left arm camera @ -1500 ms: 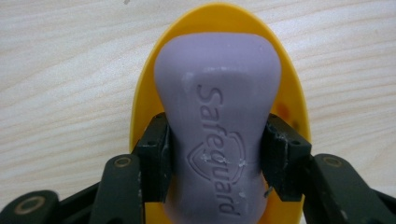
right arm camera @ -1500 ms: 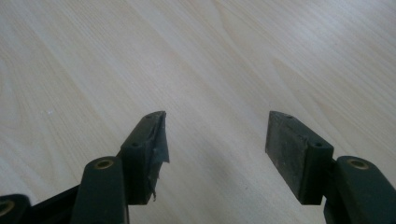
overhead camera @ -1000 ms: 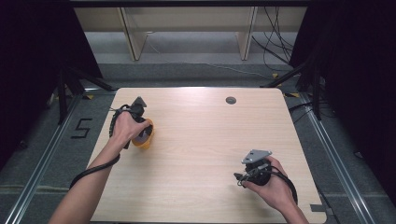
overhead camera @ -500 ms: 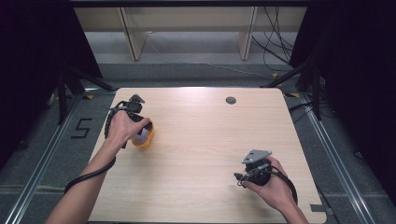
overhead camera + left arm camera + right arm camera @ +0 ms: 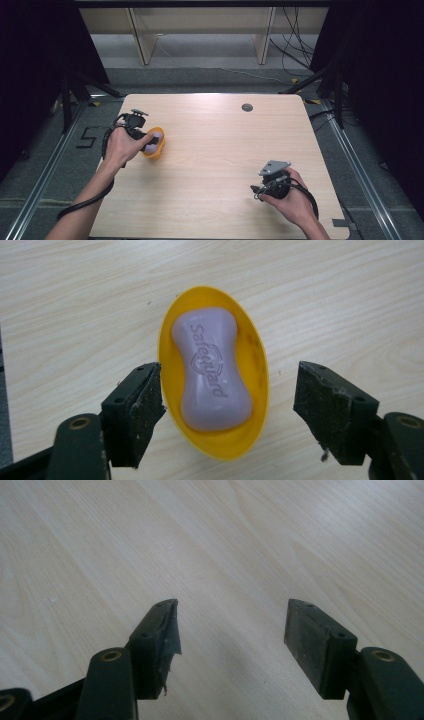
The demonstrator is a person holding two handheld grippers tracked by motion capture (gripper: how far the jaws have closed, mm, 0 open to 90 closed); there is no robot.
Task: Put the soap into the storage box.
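Soap [image 5: 212, 372]: lilac bar lying in the yellow dish [image 5: 255, 352] at the tabletop's [image 5: 220, 150] left edge, now let go.
Left gripper [image 5: 230, 412]: fingers have just been opening, wide either side of the dish, pressing nothing; placing looks done.
Right gripper [image 5: 231, 635]: fingers wide, empty, near right.

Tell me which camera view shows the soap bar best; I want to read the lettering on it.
The left gripper view: the purple soap bar lies face-up in the yellow dish, close enough to read its embossed "Safeguard". The high view shows the soap small and partly behind the left gripper. The right gripper view looks at bare table.
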